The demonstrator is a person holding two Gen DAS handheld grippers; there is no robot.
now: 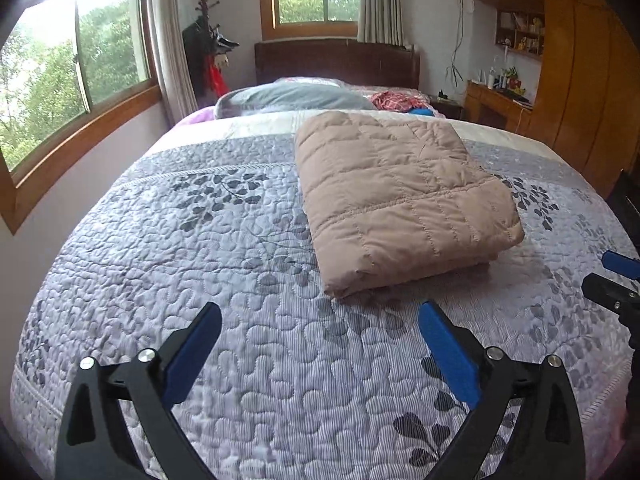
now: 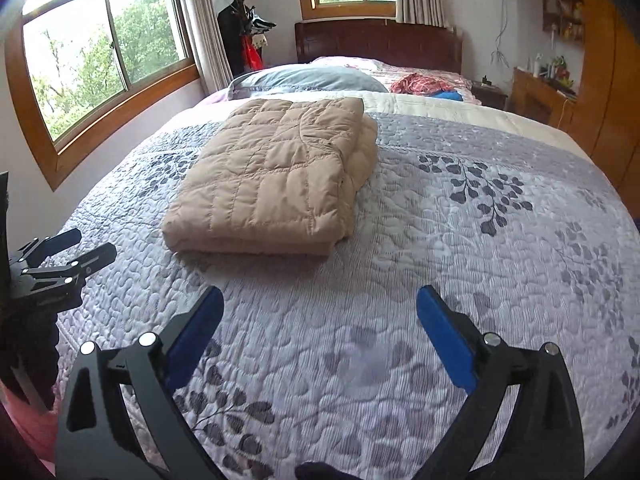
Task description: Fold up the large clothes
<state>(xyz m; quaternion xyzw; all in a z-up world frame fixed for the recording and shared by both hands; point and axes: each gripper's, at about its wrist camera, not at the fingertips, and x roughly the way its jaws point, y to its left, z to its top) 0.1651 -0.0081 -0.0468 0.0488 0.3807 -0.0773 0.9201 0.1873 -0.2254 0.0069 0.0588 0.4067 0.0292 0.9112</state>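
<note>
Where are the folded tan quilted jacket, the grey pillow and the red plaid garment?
folded tan quilted jacket (image 1: 400,200), left wrist view, middle of its top panel.
grey pillow (image 2: 308,78), right wrist view, centre of its upper face.
red plaid garment (image 2: 420,83), right wrist view, middle of the crumpled heap.

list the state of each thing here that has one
tan quilted puffer jacket: folded, lying flat on the bedspread
left hand-held gripper: open, empty
right hand-held gripper: open, empty
grey leaf-print quilted bedspread: spread flat
cream window curtains: drawn aside
</note>
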